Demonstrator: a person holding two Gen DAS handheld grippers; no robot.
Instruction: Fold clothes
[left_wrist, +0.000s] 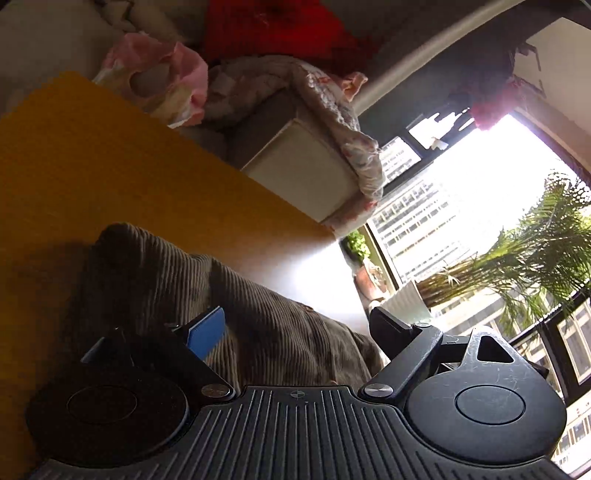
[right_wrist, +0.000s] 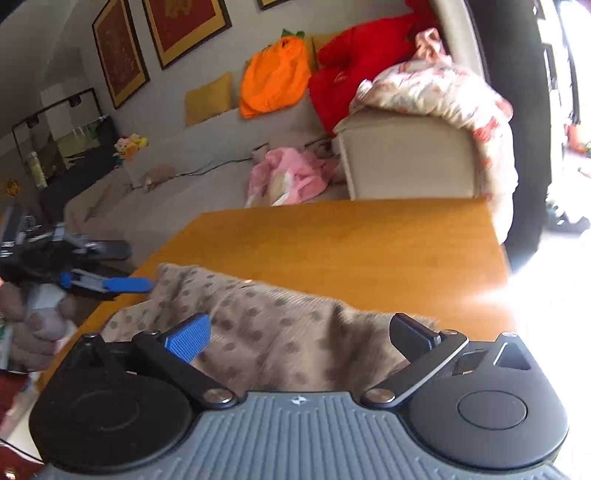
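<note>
Room: living room with a beige sofa behind my work surface, framed pictures on the wall, and bright daylight through a window with a palm plant beside it.
Surface: I work over a wooden table, orange-brown, glare washing out its right edge.
Garment: a brown ribbed garment with darker dots lies crumpled on the near part of the table, directly under both of my grippers.
Left gripper: my left gripper stands spread wide above the cloth; its blue pad is close to the fabric, and nothing is pinched. From the right wrist view it reaches in from the left, its blue tip just beside the garment's far left corner.
Right gripper: my right gripper is fully spread, hovering over the cloth, gripping nothing.
Sofa clutter: red clothing, an orange piece, a pink bundle, a floral quilt draped over the armrest.
</note>
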